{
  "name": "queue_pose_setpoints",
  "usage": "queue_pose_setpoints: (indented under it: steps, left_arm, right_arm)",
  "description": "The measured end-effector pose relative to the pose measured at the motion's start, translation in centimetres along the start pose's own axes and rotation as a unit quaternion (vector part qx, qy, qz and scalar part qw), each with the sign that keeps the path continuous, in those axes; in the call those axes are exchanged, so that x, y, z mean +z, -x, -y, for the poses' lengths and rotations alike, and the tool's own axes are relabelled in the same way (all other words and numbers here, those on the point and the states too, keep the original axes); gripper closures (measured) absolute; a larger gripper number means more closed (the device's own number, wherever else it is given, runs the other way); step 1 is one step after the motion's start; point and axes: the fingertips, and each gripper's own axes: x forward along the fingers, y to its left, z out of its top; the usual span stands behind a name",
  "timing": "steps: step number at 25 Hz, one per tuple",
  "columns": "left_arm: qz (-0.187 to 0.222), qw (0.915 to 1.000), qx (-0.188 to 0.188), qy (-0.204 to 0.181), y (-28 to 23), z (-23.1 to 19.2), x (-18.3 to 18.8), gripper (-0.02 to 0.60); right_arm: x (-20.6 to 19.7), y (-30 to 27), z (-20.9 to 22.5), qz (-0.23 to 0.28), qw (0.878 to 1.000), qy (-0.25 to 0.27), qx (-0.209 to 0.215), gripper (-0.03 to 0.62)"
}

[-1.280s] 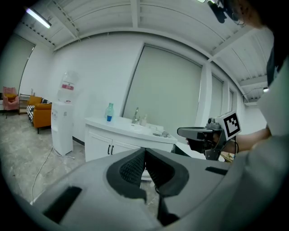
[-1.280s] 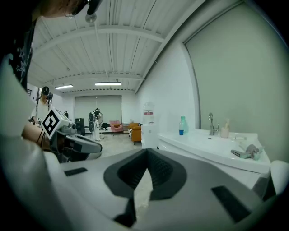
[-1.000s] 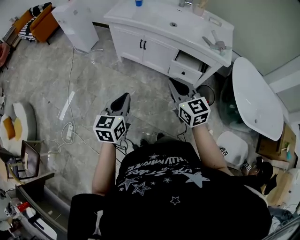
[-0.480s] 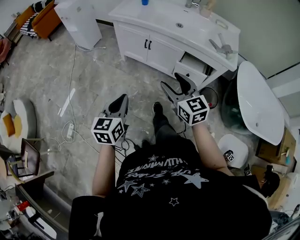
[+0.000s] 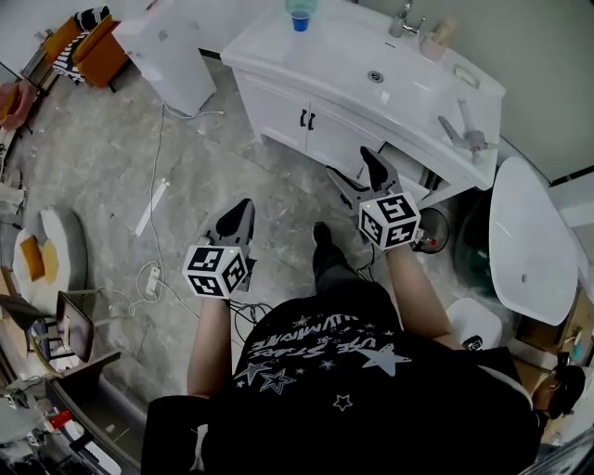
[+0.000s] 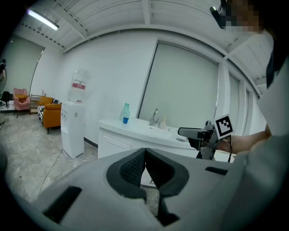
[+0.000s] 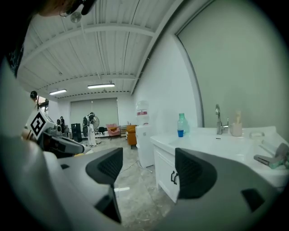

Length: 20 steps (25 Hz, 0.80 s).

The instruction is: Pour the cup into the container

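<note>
Our right gripper [image 5: 353, 167] has just been opening its fingers, which now stand spread wide with nothing between them. The left gripper [image 5: 239, 211] has its fingers pressed together and is empty. In the head view the desk [image 5: 343, 70] has drawn nearer as we walk toward it. The blue cup [image 5: 300, 20] stands at the desk's far left corner, just in front of a green bottle [image 5: 299, 5] and well apart from both grippers. We judge that the right is readying for the cup, with the approach not yet finished.
</note>
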Motion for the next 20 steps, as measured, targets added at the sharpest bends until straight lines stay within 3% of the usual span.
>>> queue_pose_setpoints:
  steps: [10, 20]
  left_arm:
    - [-0.007, 0.9991, 0.041, 0.01, -12.3, -3.7, 5.5, 0.572]
    - [0.008, 0.9991, 0.04, -0.014, -22.8, -4.8, 11.5, 0.572]
  right_arm:
    - [3.7, -11.1, 12.0, -0.005, 1.0, -0.012, 0.026, 0.243]
    - [6.2, -18.0, 19.8, -0.007, 0.999, -0.021, 0.05, 0.243]
